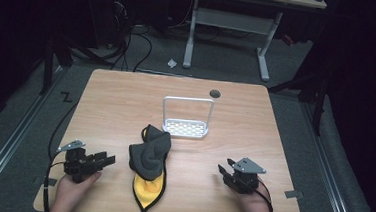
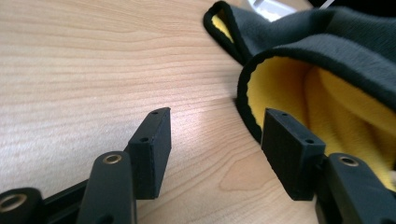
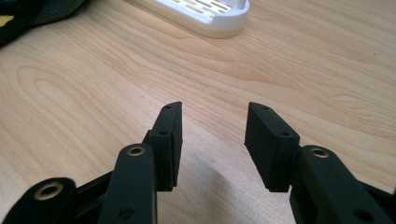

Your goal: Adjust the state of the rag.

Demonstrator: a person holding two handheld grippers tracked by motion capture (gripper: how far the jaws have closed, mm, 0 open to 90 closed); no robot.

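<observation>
The wooden table [image 1: 126, 101] carries a grey cloth [image 1: 148, 156] with a yellow lining, lying crumpled near the front edge, just in front of the white rack [image 1: 187, 117]. The cloth looks light, soft and floppy; its bound black edge seems the best place to pinch. Left of the cloth, the left gripper [image 1: 103, 159] points at its rim, jaws wide and empty. Right of the cloth, well apart, the right gripper [image 1: 223, 169] has its jaws parted, holding nothing. Nothing blocks either approach
</observation>
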